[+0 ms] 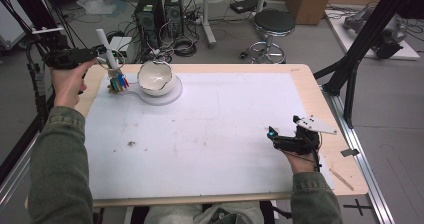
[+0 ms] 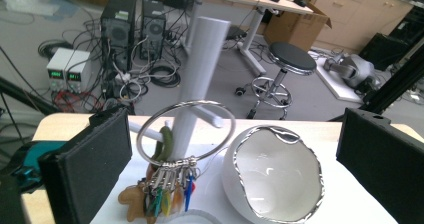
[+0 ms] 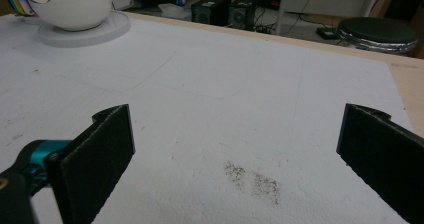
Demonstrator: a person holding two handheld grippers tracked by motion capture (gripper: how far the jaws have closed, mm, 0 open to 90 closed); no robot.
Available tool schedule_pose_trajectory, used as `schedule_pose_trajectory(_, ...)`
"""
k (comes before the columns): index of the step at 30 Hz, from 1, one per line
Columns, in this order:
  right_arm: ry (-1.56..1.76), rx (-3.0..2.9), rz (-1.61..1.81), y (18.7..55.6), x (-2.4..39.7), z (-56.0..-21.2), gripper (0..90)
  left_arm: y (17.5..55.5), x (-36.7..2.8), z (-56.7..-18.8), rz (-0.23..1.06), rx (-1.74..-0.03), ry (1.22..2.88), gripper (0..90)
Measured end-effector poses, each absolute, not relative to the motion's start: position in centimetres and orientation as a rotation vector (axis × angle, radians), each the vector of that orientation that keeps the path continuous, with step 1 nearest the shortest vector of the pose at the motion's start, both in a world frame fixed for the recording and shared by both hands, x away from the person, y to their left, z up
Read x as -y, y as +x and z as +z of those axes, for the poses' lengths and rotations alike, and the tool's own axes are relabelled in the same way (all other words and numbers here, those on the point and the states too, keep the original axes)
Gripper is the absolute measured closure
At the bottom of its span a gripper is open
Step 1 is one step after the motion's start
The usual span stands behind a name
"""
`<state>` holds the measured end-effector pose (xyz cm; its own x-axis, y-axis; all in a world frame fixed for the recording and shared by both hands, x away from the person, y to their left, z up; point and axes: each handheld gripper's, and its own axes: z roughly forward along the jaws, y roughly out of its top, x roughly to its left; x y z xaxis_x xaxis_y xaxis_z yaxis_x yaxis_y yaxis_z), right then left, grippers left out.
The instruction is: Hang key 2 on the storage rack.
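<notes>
A white post stand [image 2: 200, 69] rises at the table's far left, with a big metal ring [image 2: 185, 131] hung over a side peg. Several coloured tags and keys [image 2: 167, 194] dangle from the ring. Beside it a white bowl with a wavy silver rim [image 2: 272, 176] sits on a round white disc [image 1: 162, 96]. My left gripper [image 2: 235, 169] is open, its jaws wide apart in front of the ring and bowl, touching neither. In the high view the left gripper [image 1: 92, 54] is held just left of the stand [image 1: 107, 46]. My right gripper [image 3: 235, 149] is open over bare white mat, at the table's right [image 1: 280, 139].
A white mat [image 1: 210, 129] covers most of the wooden table [image 1: 305, 76]. Dark specks [image 3: 252, 179] lie on the mat under the right gripper. Behind the table are computer towers [image 1: 157, 11], a stool [image 1: 272, 24], cables and a black frame leg [image 1: 357, 49].
</notes>
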<state>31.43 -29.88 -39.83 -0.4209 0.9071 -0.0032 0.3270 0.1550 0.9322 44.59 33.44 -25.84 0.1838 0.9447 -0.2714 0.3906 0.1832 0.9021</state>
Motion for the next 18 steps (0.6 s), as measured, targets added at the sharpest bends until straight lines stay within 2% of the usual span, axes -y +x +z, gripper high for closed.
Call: schedule_pose_trajectory(18,1.171,-1.842,1.264,31.5,29.9,-39.8,0.9,42.4,-31.9,-27.2,0.648,-1.402,1.389,1.6)
